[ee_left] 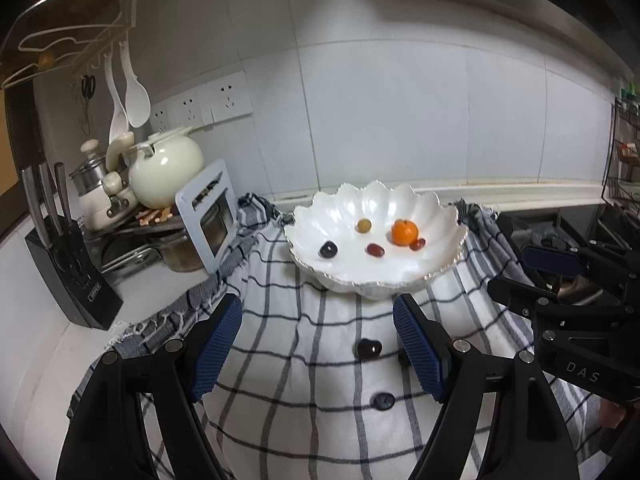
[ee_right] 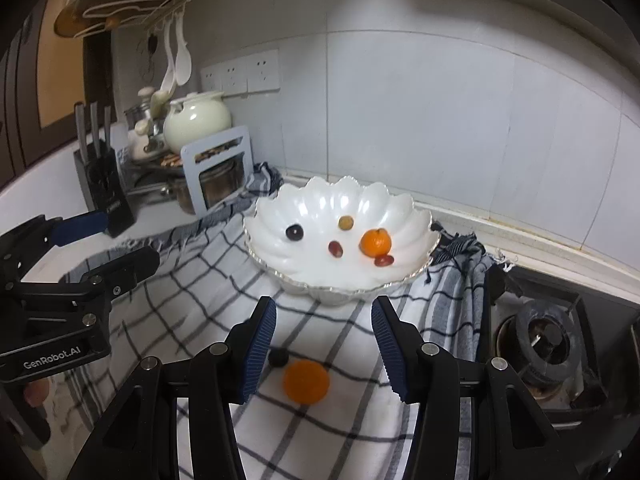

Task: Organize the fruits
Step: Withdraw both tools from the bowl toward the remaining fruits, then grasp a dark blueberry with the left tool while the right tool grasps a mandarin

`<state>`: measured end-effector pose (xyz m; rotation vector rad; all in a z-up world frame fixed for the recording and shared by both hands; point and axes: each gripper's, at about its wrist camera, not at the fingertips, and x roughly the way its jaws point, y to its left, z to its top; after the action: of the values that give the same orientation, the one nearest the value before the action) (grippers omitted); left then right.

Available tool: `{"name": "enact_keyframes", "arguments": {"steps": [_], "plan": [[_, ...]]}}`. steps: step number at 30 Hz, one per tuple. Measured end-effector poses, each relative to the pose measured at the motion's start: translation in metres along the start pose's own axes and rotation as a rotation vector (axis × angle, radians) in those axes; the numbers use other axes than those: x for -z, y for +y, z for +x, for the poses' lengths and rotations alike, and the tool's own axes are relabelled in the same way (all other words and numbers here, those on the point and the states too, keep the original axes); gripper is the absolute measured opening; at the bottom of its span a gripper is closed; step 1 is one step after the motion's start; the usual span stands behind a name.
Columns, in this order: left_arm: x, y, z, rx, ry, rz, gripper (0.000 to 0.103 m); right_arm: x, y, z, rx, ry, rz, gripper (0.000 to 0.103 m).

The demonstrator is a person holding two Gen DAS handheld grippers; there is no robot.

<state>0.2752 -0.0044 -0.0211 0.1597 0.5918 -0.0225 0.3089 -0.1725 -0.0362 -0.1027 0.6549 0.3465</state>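
Claws (ee_left: pixel 318 344) (ee_right: pixel 323 342) tilted down, apart, empty, over cloth (ee_left: pixel 312 432)

Home kitchen, tiled wall (ee_left: pixel 380 120), knife block (ee_left: pixel 72 268), gas hob (ee_right: pixel 548 344) (beside the counter), hanging ladles (ee_left: pixel 128 88)

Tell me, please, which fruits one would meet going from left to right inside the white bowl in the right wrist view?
Dark grape → red grape → yellowish-green grape → orange → red grape at the orange's foot, all in the white bowl.
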Motion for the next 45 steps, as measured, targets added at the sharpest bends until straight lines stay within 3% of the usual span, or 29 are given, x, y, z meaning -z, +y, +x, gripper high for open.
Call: {"name": "enact_keyframes", "arguments": {"steps": [15,27,35,38,45], "plan": [[0.035,-0.016,0.003,0.017,0.038,0.05,0.078,0.025,0.009,0.008,-0.023,0.042,-0.057,0.051],[0.059,-0.028,0.023,0.052,0.122,0.033,0.076,0.046,0.006,0.033,-0.062,0.128,-0.025,0.051],[0.075,-0.036,0.04,0.071,0.173,0.031,0.071,0.058,0.002,0.049,-0.075,0.175,-0.018,0.051],[0.079,-0.038,0.045,0.074,0.186,0.03,0.07,0.061,0.0,0.055,-0.084,0.191,-0.012,0.059],[0.087,-0.043,0.059,0.088,0.208,0.017,0.062,0.066,-0.001,0.067,-0.1,0.211,-0.003,0.06]]}}
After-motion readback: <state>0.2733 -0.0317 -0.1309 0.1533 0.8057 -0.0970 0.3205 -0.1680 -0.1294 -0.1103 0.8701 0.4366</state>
